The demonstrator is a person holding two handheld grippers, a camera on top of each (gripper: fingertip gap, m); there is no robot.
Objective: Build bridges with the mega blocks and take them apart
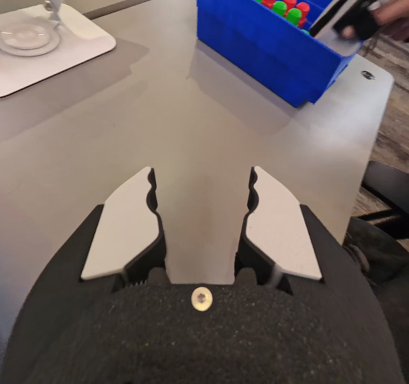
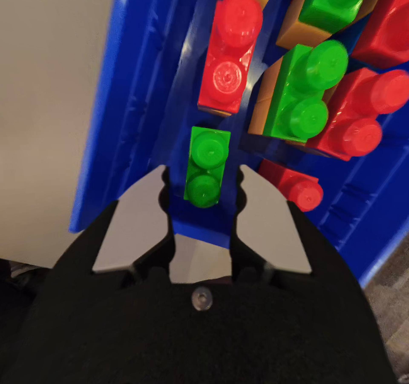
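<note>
While its jaws stand spread, the right gripper [image 2: 202, 169] straddles a green block [image 2: 207, 166].

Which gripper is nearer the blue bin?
Right. The right gripper hangs open over the blue bin, a green block between its fingertips, not gripped. The left gripper is open over bare table, short of the bin.
</note>
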